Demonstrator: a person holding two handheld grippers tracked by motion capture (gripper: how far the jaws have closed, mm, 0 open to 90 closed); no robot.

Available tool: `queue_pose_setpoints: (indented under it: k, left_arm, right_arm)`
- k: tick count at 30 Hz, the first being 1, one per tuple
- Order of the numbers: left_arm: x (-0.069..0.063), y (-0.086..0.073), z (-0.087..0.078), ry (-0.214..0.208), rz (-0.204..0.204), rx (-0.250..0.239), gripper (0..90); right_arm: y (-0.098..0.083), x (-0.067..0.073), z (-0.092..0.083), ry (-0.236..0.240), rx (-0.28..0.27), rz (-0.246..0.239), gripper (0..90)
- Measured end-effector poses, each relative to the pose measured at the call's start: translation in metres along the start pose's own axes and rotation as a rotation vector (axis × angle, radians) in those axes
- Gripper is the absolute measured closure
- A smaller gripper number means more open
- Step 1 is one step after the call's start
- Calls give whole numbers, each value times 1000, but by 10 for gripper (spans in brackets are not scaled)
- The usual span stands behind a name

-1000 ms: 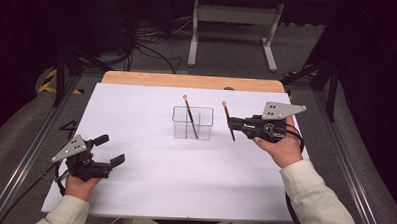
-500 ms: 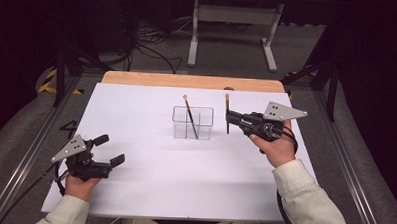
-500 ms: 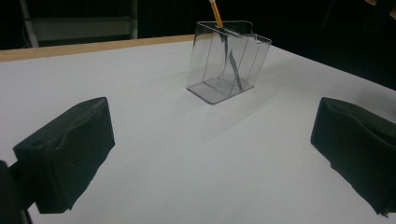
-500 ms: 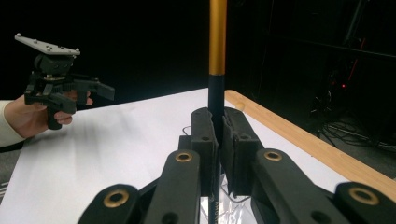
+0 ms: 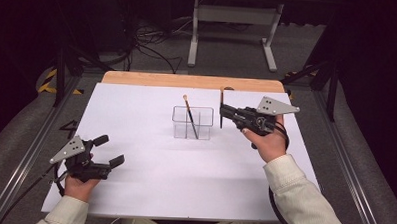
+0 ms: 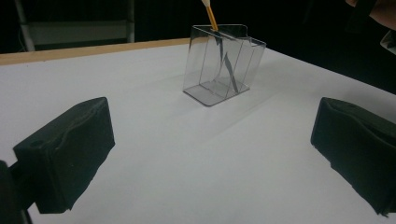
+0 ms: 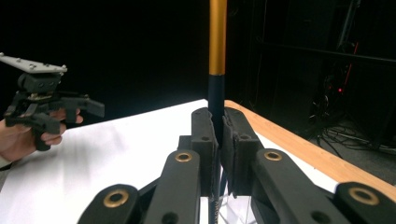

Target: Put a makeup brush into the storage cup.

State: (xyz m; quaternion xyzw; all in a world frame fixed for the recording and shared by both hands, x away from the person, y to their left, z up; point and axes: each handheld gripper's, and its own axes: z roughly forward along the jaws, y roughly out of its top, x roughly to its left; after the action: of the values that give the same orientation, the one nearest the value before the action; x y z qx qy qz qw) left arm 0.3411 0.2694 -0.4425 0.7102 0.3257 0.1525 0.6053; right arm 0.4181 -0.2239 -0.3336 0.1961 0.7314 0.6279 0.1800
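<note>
A white tabletop (image 5: pixel 148 190) with a pale wooden strip along its far edge fills the high view, set in a dark room. Near its middle stands a small clear plastic holder with upright dividers (image 5: pixel 192 123), and a slim paintbrush with a dark shaft and pale tip (image 5: pixel 190 116) leans inside it, the tip rising above the rim. Just to the right of the holder, the person's right hand holds the right gripper (image 5: pixel 222 112) level above the tabletop, pointing toward the holder. Its jaws are closed tight on a second thin brush with a dark lower shaft and an orange-gold upper part (image 7: pixel 217 70), which stands upright between the pads, beside the holder and not in it. In the right gripper view the shaft runs straight up from the closed jaws. At the near left of the tabletop, well apart from the holder, the person's left hand holds the left gripper (image 5: pixel 109 150) low over the white surface, its jaws spread wide with nothing between them. In the left gripper view, the clear holder stands farther off between the two black jaws.
</note>
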Motion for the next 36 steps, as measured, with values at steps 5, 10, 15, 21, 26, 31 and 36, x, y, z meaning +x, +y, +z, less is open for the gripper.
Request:
queue_pose_setpoints:
  k: [5, 10, 15, 21, 26, 31, 36]
  left_arm:
    - [0, -1, -2, 4, 1, 0, 1]
    - [0, -1, -2, 8, 0, 1, 1]
    - [0, -1, -2, 8, 1, 1, 1]
    - [1, -1, -3, 12, -7, -3, 1]
    - [1, -1, -2, 12, -3, 0, 1]
    - [1, -1, -2, 12, -3, 1, 1]
    - [1, -1, -2, 11, -2, 1, 1]
  right_arm:
    - [4, -2, 14, -6, -8, -1, 840]
    - [6, -3, 25, -7, -7, -2, 840]
    - [6, -4, 39, -10, -1, -6, 840]
    - [5, -7, 51, -18, -6, 8, 840]
    - [5, -6, 60, -26, -5, 6, 840]
    - [4, -8, 69, -35, -21, 26, 840]
    - [2, -10, 77, -45, -31, 30, 839]
